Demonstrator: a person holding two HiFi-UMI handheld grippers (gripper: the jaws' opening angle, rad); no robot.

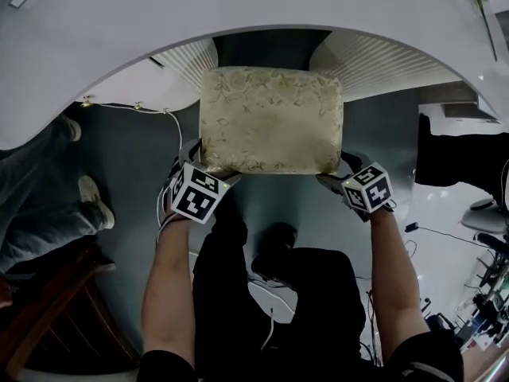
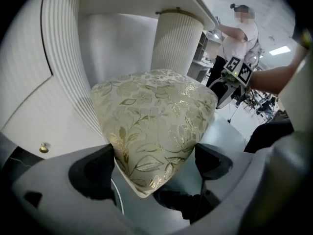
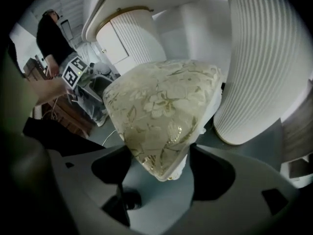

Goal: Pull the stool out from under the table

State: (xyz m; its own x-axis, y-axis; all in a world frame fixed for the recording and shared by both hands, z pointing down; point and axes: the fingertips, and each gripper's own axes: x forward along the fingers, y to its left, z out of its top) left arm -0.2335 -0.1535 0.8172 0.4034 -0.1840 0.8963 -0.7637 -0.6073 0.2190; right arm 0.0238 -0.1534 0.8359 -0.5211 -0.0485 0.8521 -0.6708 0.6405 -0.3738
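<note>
The stool sits in the top middle of the head view, on the grey floor. Its soft seat has pale cloth with gold leaves on it. The far edge of the seat is right at the rim of the white table, and the rest of the seat shows in front of the table. The stool stands between two white ribbed legs of the table, one on each side. The left gripper has the near left corner of the seat between its two jaws, and both jaws press on the cloth. The right gripper does the same at the near right corner: its jaws stand wide and pinch that corner. The person's two bare arms reach up from the bottom of the head view. A thin white cable lies on the floor left of the stool. At the left edge, another person in jeans and pale shoes shows.
</note>
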